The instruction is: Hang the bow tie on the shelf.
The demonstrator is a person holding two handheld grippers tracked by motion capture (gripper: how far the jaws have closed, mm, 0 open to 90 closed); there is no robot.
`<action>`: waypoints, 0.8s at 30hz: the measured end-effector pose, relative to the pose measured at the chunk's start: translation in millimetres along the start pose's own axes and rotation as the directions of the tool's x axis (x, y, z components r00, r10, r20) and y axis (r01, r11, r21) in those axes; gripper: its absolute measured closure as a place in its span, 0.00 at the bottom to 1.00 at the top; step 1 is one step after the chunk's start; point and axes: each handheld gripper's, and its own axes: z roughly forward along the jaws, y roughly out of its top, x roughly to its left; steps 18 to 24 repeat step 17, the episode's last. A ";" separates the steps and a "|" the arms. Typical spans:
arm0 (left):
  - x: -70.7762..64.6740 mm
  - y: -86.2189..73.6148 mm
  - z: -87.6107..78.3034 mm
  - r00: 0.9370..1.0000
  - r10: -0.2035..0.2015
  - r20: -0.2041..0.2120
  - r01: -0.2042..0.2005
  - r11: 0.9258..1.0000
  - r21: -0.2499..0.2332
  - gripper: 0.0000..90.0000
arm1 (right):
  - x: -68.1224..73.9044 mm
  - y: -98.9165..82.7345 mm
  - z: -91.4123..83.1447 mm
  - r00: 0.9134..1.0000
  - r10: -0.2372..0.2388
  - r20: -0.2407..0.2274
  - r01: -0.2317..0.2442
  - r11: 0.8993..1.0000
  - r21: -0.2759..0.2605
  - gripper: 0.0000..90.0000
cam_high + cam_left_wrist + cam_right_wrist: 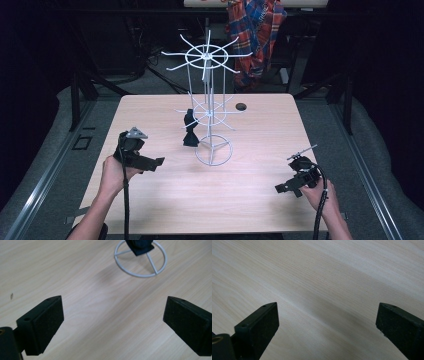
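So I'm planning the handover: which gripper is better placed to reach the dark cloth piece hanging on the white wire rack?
Left gripper: open, nearer the dark cloth piece, white wire rack ahead of its jaws.

- From the high view my tabletop (250, 200) is lit evenly from above; everything around it sinks into near black, and the picture is soft and a little grainy.
- The white wire rack (209, 107) stands out bright against the dark; its thin spokes look slightly smeared.
- Looking along my left tongs (112, 322), a faint grey shadow lies on the wood below the rack's base ring (140, 258); the wood grain is sharp, the black pads near the lens a touch soft.
- Looking along my right tongs (327, 327), a broad dim band crosses the wood diagonally; the far top of the frame is pale and slightly washed out.
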 end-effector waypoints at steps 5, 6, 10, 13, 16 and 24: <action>-1.4 -14.0 3.9 1.000 -0.002 -0.005 0.002 0.998 0.064 0.00 | 1.3 0.0 0.8 1.000 0.012 -0.007 -0.012 1.000 -0.006 0.05; -1.4 -16.0 4.7 1.000 0.004 -0.011 -0.003 0.997 0.076 0.00 | 1.3 0.0 0.8 1.000 0.009 -0.007 -0.009 1.000 -0.005 0.05; 1.5 -24.9 12.9 0.999 0.019 -0.039 -0.014 0.990 0.140 0.00 | 1.0 0.4 1.1 1.000 0.003 -0.008 -0.003 1.000 0.002 0.05; 8.4 -26.4 14.7 0.996 0.032 -0.085 -0.019 0.989 0.149 0.00 | 2.6 -0.2 2.5 1.000 0.018 0.007 -0.018 1.000 -0.014 0.05; 23.2 -29.9 13.5 0.995 -0.008 -0.101 0.023 0.989 0.143 0.00 | 1.1 1.0 0.3 1.000 -0.012 0.006 0.012 1.000 0.008 0.05; 25.9 -31.0 13.6 0.994 -0.020 -0.107 0.035 0.989 0.140 0.00 | 1.4 0.9 0.5 1.000 -0.001 0.005 0.001 1.000 0.000 0.05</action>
